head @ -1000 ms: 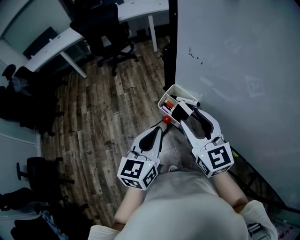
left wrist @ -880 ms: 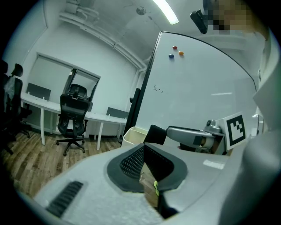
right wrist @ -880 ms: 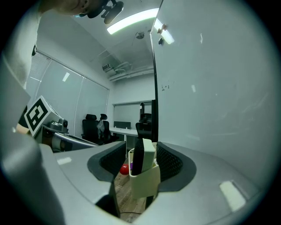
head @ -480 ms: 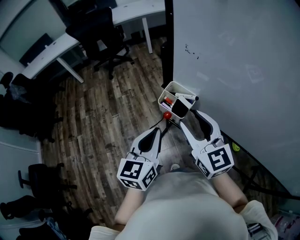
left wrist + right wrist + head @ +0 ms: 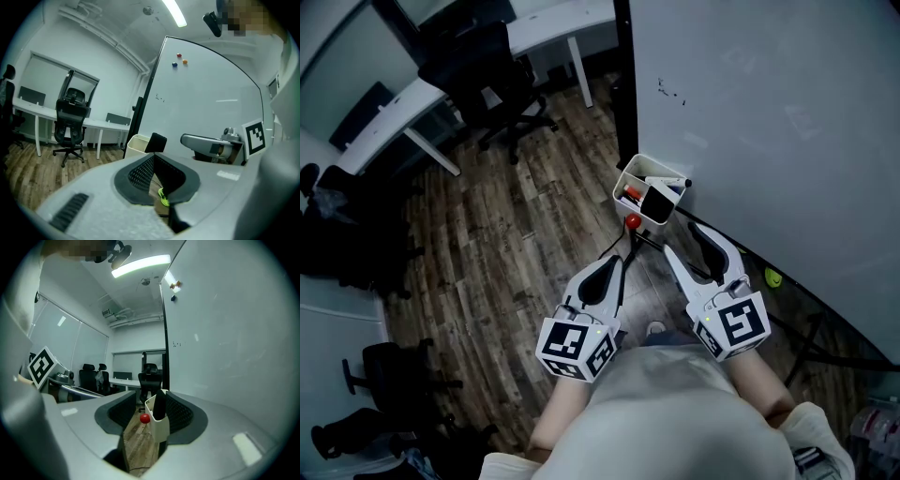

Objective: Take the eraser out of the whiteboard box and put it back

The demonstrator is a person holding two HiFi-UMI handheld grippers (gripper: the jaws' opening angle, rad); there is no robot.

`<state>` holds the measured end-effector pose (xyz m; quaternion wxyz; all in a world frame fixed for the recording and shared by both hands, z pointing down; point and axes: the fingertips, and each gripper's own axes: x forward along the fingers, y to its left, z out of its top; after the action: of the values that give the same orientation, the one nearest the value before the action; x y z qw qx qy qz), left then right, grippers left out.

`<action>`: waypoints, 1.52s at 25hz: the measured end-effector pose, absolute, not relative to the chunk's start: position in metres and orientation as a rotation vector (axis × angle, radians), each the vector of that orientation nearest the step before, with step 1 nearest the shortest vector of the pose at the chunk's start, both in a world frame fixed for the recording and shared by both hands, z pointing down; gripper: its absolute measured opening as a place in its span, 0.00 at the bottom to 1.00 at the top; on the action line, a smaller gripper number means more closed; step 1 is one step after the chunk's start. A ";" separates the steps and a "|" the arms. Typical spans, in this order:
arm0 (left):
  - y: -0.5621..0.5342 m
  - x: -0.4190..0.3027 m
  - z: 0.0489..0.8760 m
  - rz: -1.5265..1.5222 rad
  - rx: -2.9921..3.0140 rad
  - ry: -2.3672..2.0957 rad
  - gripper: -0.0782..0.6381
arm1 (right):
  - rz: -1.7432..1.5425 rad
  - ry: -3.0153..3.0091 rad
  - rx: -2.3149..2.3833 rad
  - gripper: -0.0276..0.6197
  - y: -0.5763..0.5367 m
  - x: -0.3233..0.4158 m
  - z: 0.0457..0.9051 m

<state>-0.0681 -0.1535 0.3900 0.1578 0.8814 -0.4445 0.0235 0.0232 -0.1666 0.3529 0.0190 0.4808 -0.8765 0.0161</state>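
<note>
One eraser (image 5: 658, 200) in whiteboard box (image 5: 623, 184); left gripper (image 5: 616, 258) clenched, right gripper (image 5: 682, 238) closing, empty

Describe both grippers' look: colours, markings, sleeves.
The left gripper and right gripper have light grey moulded shells, black textured pads and a white rear cube of black square markers. The person wears a light grey top. Right jaws are closing, nothing between them.

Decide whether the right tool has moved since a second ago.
Yes. The right tool has backed off the whiteboard box toward the person; jaws closing, nothing between them.
</note>
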 end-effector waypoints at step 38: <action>-0.042 -0.095 0.383 0.059 2.596 -1.128 0.11 | 0.025 -2.628 1.600 0.05 -0.030 -0.014 0.346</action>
<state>-0.0954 -0.0417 0.3831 0.1547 0.9059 -0.3936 0.0204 -0.0141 -0.0303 0.3461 0.0323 0.5196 -0.8538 0.0083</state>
